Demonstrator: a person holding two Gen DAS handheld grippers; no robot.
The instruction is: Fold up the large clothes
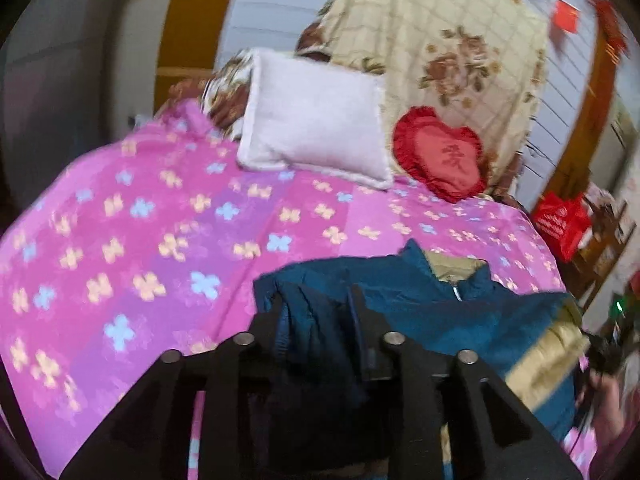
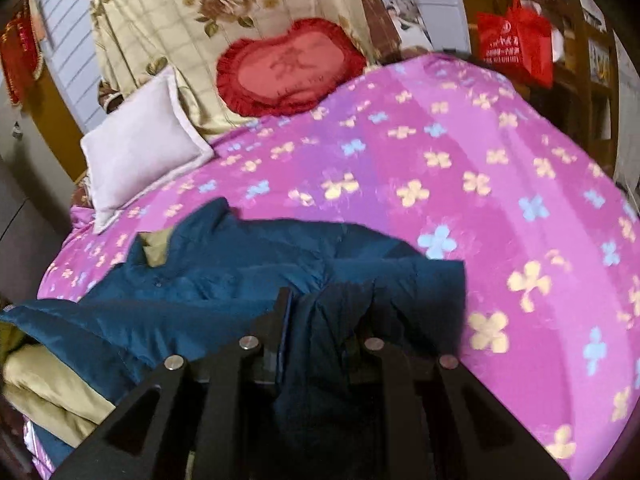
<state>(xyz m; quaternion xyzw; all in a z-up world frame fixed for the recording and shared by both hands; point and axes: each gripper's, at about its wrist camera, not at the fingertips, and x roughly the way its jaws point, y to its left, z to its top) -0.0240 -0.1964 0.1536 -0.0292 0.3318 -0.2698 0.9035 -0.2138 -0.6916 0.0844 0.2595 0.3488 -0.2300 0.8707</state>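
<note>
My left gripper (image 1: 320, 312) has teal jacket (image 1: 420, 304) fabric between its jaws, grip uncertain; my right gripper (image 2: 324, 316) is clamped on it. The jacket lies bunched on the pink floral bedspread (image 1: 140, 240). Loose cloth could slip and skew my fold.

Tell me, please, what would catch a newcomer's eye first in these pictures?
The bright pink flowered bedspread fills both views. A dark teal jacket with tan lining lies crumpled on its near edge, running between the jaws of both grippers. Behind, a red heart-shaped cushion sits beside a white pillow.
</note>
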